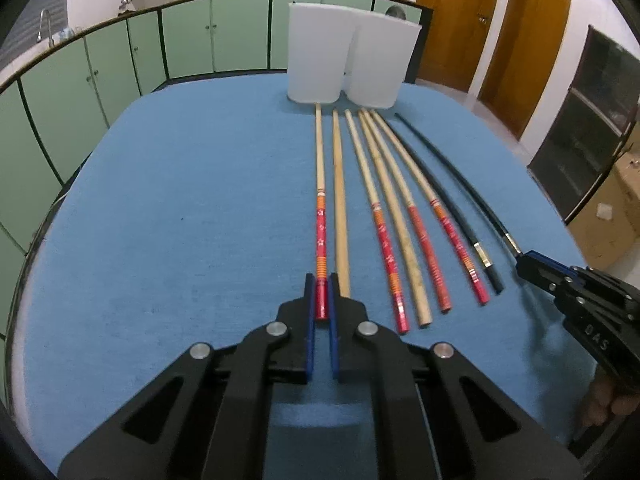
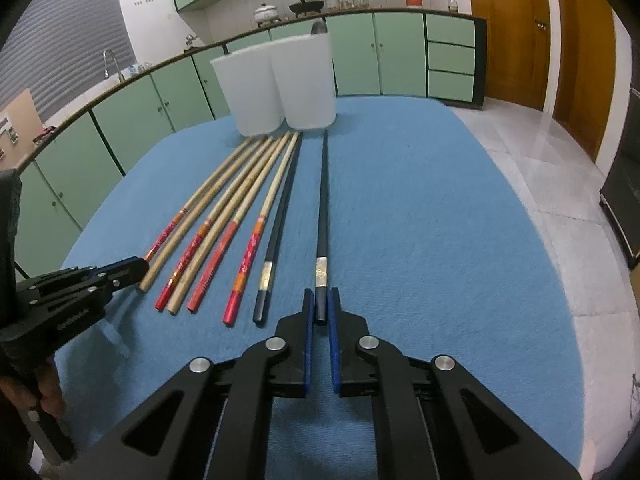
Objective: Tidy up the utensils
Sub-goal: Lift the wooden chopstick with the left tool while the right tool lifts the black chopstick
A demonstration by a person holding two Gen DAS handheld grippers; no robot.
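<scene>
**Blue cloth, two grips at the near ends**

Blue tablecloth (image 1: 180, 200) covers the table; two white tubs (image 1: 344, 52) stand side by side at its far edge. Between tubs and grippers lie eight chopsticks in a row, tips far. The left gripper (image 1: 321, 296) clenches the leftmost red-handled chopstick (image 1: 320, 184) at its near end; the right gripper (image 2: 321, 306) grasps the rightmost black chopstick (image 2: 322, 208) likewise. Pick-up seems the step in hand. Next, I judge, each stick must be lifted, tipped upright and dropped into a tub.
</scene>
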